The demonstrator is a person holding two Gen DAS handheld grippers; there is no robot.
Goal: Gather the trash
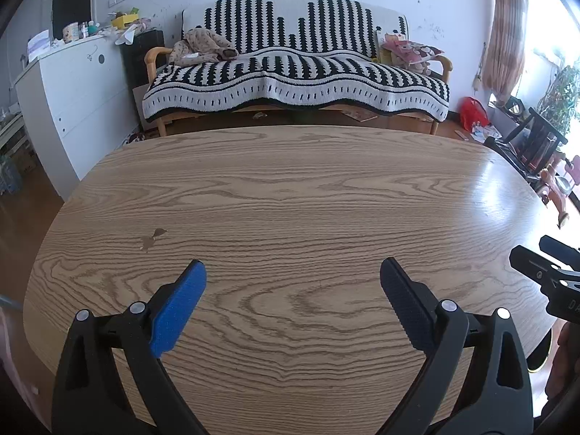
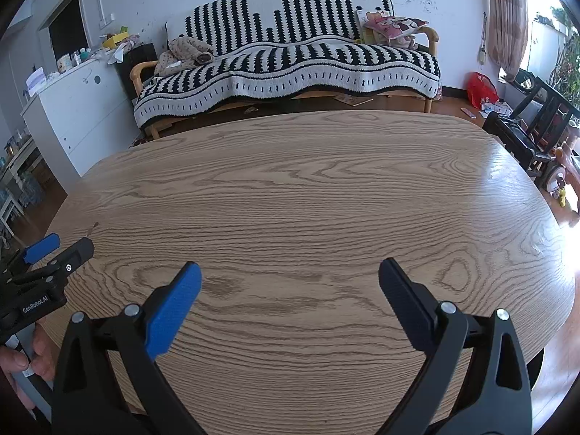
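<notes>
Both jaws spread wide, left gripper (image 1: 293, 272) and right gripper (image 2: 289, 273) holding nothing over the wooden table (image 1: 290, 199), and honestly we can't spot any trash there, so we'd scan before reaching.

The table (image 1: 290, 199) is wood-grained, smooth, glossy at the right of the frame. At the bottom, the left gripper (image 1: 293, 282) has matt black plastic arms, ribbed pads and bright metal rivets. At the top, the sofa throw (image 1: 290, 83) is knitted cloth.
</notes>
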